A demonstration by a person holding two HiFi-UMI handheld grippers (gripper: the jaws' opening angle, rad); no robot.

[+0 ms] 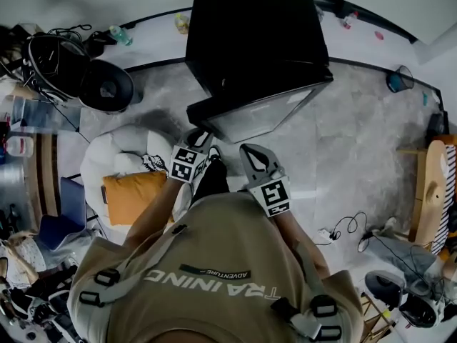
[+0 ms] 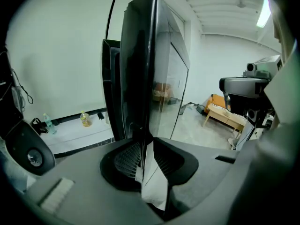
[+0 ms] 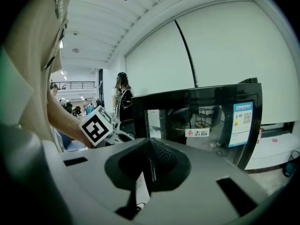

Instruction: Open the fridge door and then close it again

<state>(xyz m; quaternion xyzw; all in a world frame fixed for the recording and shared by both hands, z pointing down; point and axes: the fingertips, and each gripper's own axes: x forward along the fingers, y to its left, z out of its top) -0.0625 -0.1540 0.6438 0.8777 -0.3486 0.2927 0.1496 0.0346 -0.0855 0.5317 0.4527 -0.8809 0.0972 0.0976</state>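
A: Where does the fridge [image 1: 250, 27] stand?

B: On the grey floor [image 1: 343, 134], far from the person and against the white wall. It is a black cabinet, and its glass fridge door [image 1: 264, 113] faces the person. The door's left edge stands a little way off the cabinet – it is ajar.

A: And the left tool [image 2: 143, 149]?

B: It is up at that free edge. In its own view the door is seen edge-on and runs down into the gap between the jaws, which are pinched close on it. The dark cabinet shows just behind.

A: The right tool [image 3: 150, 165]?

B: Its jaws are pressed together with nothing between them. It hangs just right of the left one, near the door's glass but apart from it. Its view looks across at the glass, where a blue label [image 3: 241, 117] sits to the right.

A: Anything else close by?

B: An orange cushion [image 1: 132, 195] lies on a white seat to the person's left. A small yellow bottle [image 2: 85, 119] stands on the floor by the wall, left of the fridge.
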